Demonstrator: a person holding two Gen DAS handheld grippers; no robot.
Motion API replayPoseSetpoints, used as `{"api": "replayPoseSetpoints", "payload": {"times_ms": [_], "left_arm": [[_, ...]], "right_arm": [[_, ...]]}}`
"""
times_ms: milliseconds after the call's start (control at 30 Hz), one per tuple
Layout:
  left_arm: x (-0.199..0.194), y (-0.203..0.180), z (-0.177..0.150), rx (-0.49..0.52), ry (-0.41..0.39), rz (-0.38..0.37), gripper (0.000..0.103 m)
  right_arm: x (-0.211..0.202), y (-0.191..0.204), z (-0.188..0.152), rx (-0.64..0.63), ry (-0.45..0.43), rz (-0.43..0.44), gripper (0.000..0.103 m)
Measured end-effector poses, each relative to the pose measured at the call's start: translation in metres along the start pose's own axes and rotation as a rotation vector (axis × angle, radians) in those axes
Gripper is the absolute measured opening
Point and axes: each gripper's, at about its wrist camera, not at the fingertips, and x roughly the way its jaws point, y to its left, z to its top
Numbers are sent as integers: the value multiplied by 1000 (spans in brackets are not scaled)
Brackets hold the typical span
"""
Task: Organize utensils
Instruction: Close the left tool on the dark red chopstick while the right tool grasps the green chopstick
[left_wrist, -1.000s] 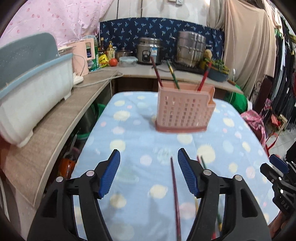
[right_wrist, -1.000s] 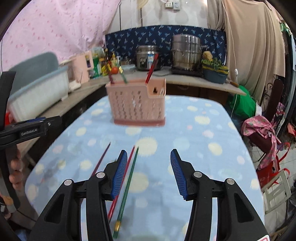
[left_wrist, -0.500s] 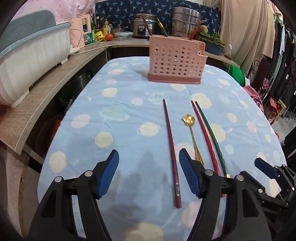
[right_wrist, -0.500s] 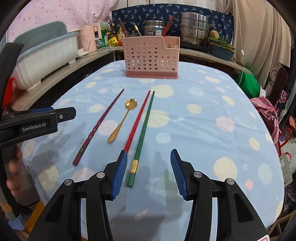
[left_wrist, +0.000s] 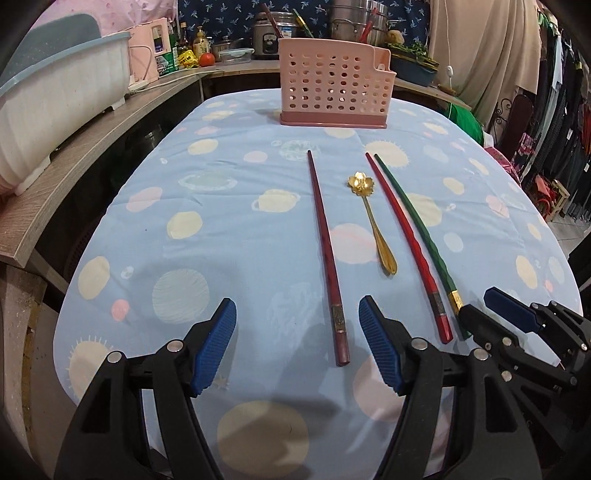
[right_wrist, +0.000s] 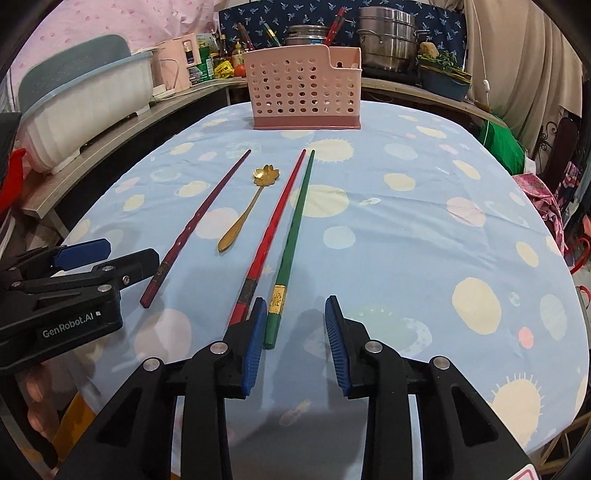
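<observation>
Both units were found empty. The left hand-held gripper (left_wrist: 297, 343) stood wide open, straddling the butt end of the dark red chopstick (left_wrist: 325, 243), whose long axis ran straight away from it toward the pink holder (left_wrist: 334, 85). The right hand-held gripper (right_wrist: 295, 343) was likewise open, the green chopstick (right_wrist: 291, 243) butt lying just inside its left finger and the red chopstick (right_wrist: 269, 236) just outside it, close alongside. A gold spoon (left_wrist: 373, 221) lay between the two groups on the surface (left_wrist: 221, 206). Nothing obstructed either approach. The holder, already carrying chopsticks, stood at the far edge.
</observation>
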Motion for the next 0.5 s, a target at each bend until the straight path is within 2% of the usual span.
{"api": "replayPoseSetpoints", "payload": {"times_ms": [100,333,500], "left_arm": [[2,-1,-2,4,2,-1,65],[9,-3,-7,7,9,9,65],[14,-4,-8,11,20,9,58]], "right_arm": [[3,0,-1,6,6,1,25],[6,0,-2,6,-10,-5,24],[7,0,-2,12,-16,-2,19]]}}
